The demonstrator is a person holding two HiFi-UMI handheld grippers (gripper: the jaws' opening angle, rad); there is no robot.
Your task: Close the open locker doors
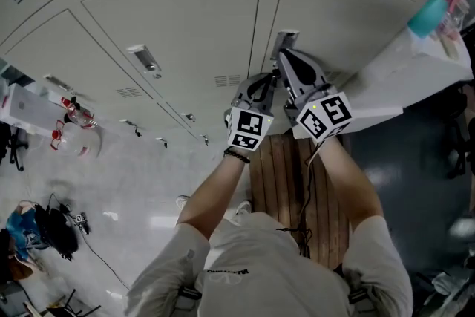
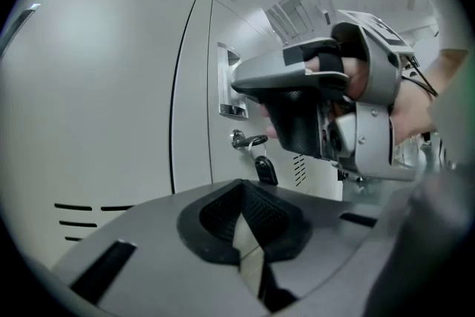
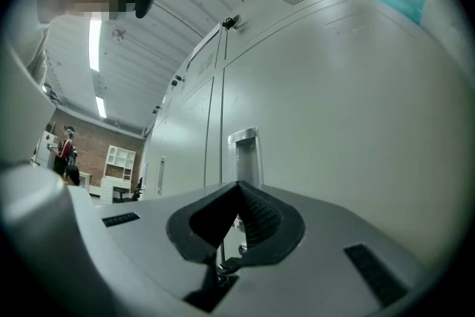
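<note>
- Both pairs of jaws are clenched with nothing in them: left gripper [image 2: 241, 230], right gripper [image 3: 237, 223]
- Locker door [image 3: 334, 108] stands just ahead of the right jaws, its recessed handle [image 3: 243, 152] showing directly above them
- Key [image 2: 252, 139] sits in the lock below that handle, beyond the left jaws

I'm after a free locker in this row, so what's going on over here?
A person faces the white lockers with a gripper in each hand. The left gripper and the right gripper are side by side at one door, near its recessed handle and the key in its lock. Both pairs of jaws are shut and hold nothing. That door looks closed.
</note>
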